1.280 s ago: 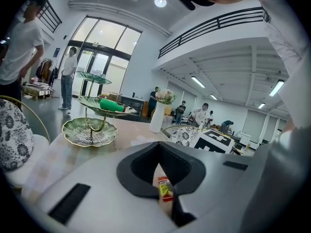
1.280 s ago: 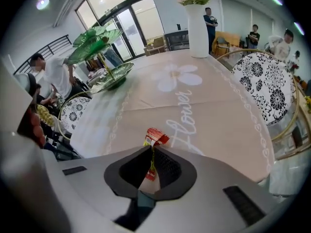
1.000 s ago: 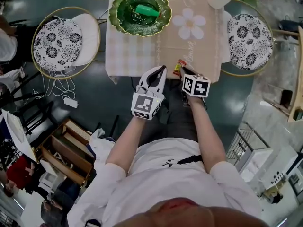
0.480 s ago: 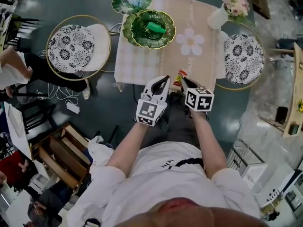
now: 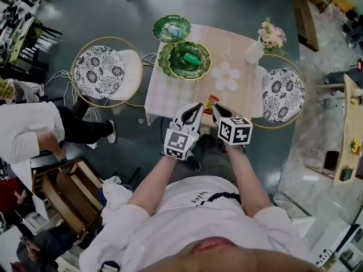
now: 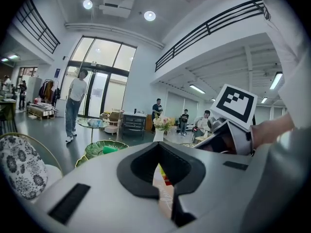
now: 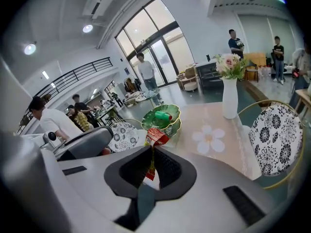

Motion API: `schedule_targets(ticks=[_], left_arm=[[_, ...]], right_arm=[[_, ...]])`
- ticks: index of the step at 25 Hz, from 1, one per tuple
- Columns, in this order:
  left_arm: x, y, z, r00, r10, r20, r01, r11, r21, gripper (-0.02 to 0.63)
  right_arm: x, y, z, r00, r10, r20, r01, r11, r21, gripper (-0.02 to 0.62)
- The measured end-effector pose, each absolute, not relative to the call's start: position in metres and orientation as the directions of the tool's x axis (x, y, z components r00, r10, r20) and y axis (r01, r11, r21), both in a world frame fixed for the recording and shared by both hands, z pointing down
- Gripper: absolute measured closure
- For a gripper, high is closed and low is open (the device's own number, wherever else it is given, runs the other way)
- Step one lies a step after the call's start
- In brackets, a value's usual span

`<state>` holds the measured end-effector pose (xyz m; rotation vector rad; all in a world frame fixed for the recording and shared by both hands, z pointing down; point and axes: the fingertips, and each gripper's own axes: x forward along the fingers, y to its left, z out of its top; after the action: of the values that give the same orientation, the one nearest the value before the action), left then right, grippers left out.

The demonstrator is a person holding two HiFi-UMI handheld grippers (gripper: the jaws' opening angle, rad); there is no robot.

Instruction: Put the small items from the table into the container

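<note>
Dark teal flooring surrounds a small table [image 5: 170,92] covered in a pale checked and beige cloth printed with a white flower, seen from steeply above. Toward its 11 o'clock corner sits a green leaf-shaped dish [image 5: 170,67] with a green item [image 5: 191,58] lying in it, and a second green dish [image 5: 171,28] stands just beyond that corner, off the cloth. A white vase [image 5: 253,51] of flowers stands at the 2 o'clock corner. Round chairs with black-and-white floral cushions flank the table, one at 9 o'clock [image 5: 102,72] and one at 3 o'clock [image 5: 282,88]. At the 6 o'clock edge, the right gripper [image 5: 214,107] is clenched on a red snack packet [image 5: 211,101]; its own view shows the thin wrapper pinched between the pads, its top sticking up past the tips. The left gripper [image 5: 196,107] is just beside it at its 9 o'clock, jaws drawn together with nothing between them.
</note>
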<state>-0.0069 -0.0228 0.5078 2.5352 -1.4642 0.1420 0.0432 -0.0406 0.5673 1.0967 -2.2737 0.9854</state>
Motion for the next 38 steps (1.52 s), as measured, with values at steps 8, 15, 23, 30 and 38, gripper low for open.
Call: schedule_targets(ticks=[8,15,23,30,38], left_arm=[[-0.016,-0.031,0.462,0.469,-0.875,0.118,-0.883,-0.462,0.084,0.598],[-0.031,-0.046,0.427,0.426,-0.902,0.072,-0.905,-0.423,0.053,0.598],[-0.061,-0.073,0.428,0.351,-0.934,0.067,-0.936,-0.348,0.059,0.598],[-0.086,-0.122,0.45,0.276,-0.956,0.102,-0.96,-0.268,0.085,0.598],[-0.115,-0.154,0.49,0.19,-0.967,0.172,-0.978,-0.172,0.114,0.598]], right_arm=[[0.029,-0.049,0.517,-0.639,-0.51,0.576,-0.764,0.511,-0.394,0.561],[0.012,-0.065,0.48,-0.672,-0.514,0.533,-0.732,0.569,-0.374,0.561],[-0.014,-0.101,0.478,-0.706,-0.471,0.53,-0.692,0.62,-0.371,0.562],[-0.041,-0.157,0.502,-0.73,-0.389,0.562,-0.638,0.683,-0.356,0.561],[-0.075,-0.199,0.566,-0.724,-0.247,0.644,-0.56,0.755,-0.34,0.561]])
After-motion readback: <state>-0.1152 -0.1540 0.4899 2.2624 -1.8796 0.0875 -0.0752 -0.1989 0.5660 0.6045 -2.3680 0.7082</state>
